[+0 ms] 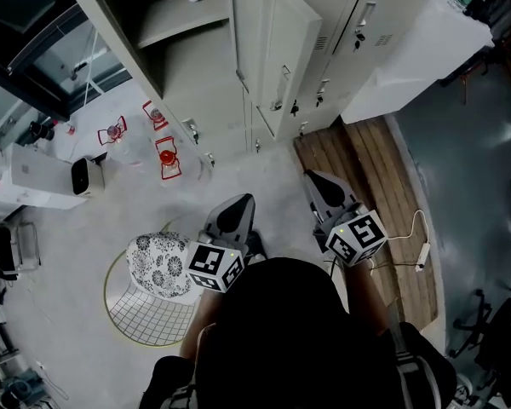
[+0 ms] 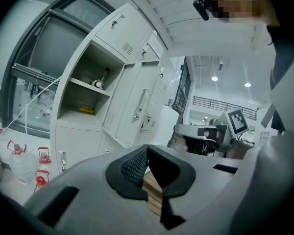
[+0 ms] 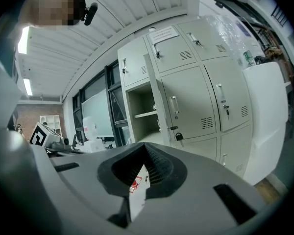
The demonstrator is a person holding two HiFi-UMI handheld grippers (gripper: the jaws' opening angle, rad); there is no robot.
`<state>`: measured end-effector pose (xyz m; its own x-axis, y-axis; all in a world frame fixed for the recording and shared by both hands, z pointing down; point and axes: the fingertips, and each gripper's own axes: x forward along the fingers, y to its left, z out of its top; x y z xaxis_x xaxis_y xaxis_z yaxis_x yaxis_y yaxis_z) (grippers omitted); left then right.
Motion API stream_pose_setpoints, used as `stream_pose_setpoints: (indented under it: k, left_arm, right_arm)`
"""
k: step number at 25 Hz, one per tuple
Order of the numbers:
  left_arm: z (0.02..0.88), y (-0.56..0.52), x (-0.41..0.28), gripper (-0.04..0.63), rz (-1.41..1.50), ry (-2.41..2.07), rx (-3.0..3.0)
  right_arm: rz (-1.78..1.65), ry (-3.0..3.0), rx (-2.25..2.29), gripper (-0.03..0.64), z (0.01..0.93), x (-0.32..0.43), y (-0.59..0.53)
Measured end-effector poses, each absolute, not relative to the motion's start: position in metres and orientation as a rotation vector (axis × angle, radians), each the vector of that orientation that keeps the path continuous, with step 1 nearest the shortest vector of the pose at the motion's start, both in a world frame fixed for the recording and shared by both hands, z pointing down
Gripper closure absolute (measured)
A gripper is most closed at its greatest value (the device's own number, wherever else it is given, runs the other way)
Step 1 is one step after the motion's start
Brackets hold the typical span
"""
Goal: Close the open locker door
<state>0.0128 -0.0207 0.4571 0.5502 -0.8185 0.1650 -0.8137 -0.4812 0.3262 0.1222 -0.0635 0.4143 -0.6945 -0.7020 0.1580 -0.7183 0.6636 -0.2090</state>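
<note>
Currently the fingers of my left gripper (image 1: pixel 243 203) and right gripper (image 1: pixel 313 179) are closed, empty, apart from the open locker door (image 1: pixel 277 58).

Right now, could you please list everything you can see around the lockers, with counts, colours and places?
locker bank: one, pale grey, ahead of the person
open locker door: one, pale grey, swung out from the bank
bottle: one, colour unclear, on the shelf inside the open locker
yellow item: one, yellow, below that shelf
jugs: three, clear with red tops, on the floor left of the lockers
wire stool: one, black-and-white patterned cushion, on the floor by the left gripper
wooden platform: one, brown, on the floor at right
power strip: one, white, on the platform
left gripper: one, grey, jaws together, empty
right gripper: one, grey, jaws together, empty
</note>
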Motion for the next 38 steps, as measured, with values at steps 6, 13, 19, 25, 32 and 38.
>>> stream_pose_setpoints:
  k: [6, 13, 19, 25, 32, 38]
  left_arm:
    - [0.457, -0.034, -0.006, 0.577, -0.030, -1.312, 2.436]
    - [0.462, -0.037, -0.012, 0.577, -0.018, -1.280, 2.442]
    - [0.462, -0.040, -0.012, 0.577, -0.011, -1.288, 2.436]
    - [0.461, -0.049, -0.012, 0.577, -0.018, -1.313, 2.420]
    - [0.459, -0.056, -0.009, 0.577, -0.015, -1.322, 2.421]
    - [0.463, -0.056, -0.007, 0.577, -0.005, -1.318, 2.416]
  right_arm:
    - [0.336, -2.781, 1.252, 0.614, 0.407, 0.109, -0.087]
    - [0.242, -2.769, 1.300, 0.614, 0.390, 0.109, -0.113]
    - [0.168, -2.766, 1.298, 0.614, 0.375, 0.108, -0.134]
    - [0.126, -2.774, 1.282, 0.614, 0.365, 0.104, -0.152]
    - [0.093, -2.777, 1.266, 0.613, 0.358, 0.102, -0.168]
    - [0.067, -2.769, 1.257, 0.612, 0.354, 0.098, -0.177]
